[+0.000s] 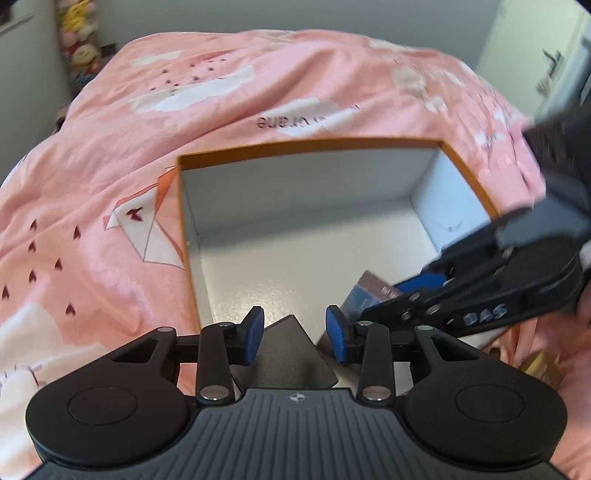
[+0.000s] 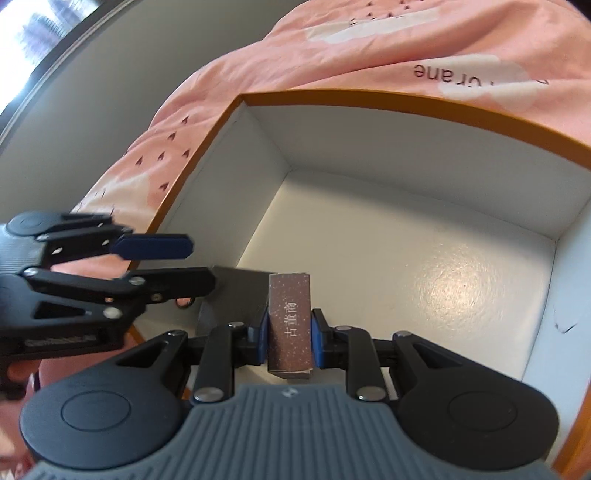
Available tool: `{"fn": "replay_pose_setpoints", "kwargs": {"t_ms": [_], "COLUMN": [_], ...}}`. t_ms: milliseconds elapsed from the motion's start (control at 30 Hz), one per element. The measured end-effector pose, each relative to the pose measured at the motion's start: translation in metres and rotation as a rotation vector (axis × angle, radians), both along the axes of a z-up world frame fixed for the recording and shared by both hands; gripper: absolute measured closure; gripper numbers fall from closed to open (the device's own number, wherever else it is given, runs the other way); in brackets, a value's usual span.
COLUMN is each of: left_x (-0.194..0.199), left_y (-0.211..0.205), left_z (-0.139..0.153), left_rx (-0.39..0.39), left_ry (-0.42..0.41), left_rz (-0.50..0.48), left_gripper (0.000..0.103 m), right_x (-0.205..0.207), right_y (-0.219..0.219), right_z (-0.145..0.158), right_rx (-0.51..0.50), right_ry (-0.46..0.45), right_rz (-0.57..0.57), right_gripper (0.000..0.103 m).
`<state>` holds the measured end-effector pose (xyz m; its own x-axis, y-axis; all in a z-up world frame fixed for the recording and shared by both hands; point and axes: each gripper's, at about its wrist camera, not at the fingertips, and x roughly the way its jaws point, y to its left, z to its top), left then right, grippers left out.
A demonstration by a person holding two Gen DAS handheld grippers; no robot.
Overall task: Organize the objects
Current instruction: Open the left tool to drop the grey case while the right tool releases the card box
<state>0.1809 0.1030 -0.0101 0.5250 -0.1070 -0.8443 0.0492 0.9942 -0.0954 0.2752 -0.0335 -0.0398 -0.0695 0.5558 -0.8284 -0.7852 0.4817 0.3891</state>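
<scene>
An open box (image 1: 310,142) with an orange rim and white inside lies on a pink bedspread; it also shows in the right wrist view (image 2: 369,99). My right gripper (image 2: 288,338) is shut on a small brown packet (image 2: 290,325) with white characters, held over the box's near corner. The packet's end shows in the left wrist view (image 1: 369,291). My left gripper (image 1: 294,338) is open, its pads either side of a dark grey flat object (image 1: 291,354) lying in the box's near corner, also in the right wrist view (image 2: 236,295). There the left gripper (image 2: 195,262) shows at the left.
The pink bedspread (image 1: 110,184) with white clouds and small dark birds surrounds the box. Stuffed toys (image 1: 79,33) stand by the wall at the far left. A white door (image 1: 554,55) is at the far right.
</scene>
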Motion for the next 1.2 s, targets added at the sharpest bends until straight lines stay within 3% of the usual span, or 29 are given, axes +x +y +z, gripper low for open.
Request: {"fn": "replay_pose_setpoints", "kwargs": {"t_ms": [167, 300, 533, 800, 900, 1000, 1133, 1200], "left_x": [0.009, 0.019, 0.035, 0.044, 0.045, 0.046, 0.044, 0.042], "left_y": [-0.015, -0.025, -0.034, -0.043, -0.047, -0.050, -0.053, -0.054], "left_z": [-0.012, -0.025, -0.039, -0.054, -0.062, -0.070, -0.074, -0.074], "left_rx": [0.065, 0.145, 0.198, 0.257, 0.281, 0.300, 0.323, 0.329], "left_ry": [0.041, 0.089, 0.145, 0.198, 0.219, 0.242, 0.261, 0.282], "left_rz": [-0.106, -0.163, -0.221, -0.282, -0.312, -0.332, -0.387, -0.427], "left_gripper": [0.059, 0.056, 0.045, 0.045, 0.045, 0.045, 0.058, 0.060], "right_x": [0.005, 0.016, 0.012, 0.014, 0.011, 0.015, 0.029, 0.036], "right_y": [0.006, 0.012, 0.033, 0.046, 0.046, 0.042, 0.033, 0.030], "right_z": [0.001, -0.006, -0.010, -0.027, -0.033, -0.029, -0.024, -0.021], "right_rx": [-0.061, -0.106, -0.158, -0.149, -0.180, -0.190, -0.192, -0.189], "right_ry": [0.033, 0.003, -0.257, -0.327, -0.403, -0.401, -0.317, -0.275], "right_rz": [0.145, 0.189, 0.304, 0.396, 0.422, 0.403, 0.341, 0.315], "right_gripper": [0.078, 0.076, 0.060, 0.048, 0.040, 0.040, 0.040, 0.040]}}
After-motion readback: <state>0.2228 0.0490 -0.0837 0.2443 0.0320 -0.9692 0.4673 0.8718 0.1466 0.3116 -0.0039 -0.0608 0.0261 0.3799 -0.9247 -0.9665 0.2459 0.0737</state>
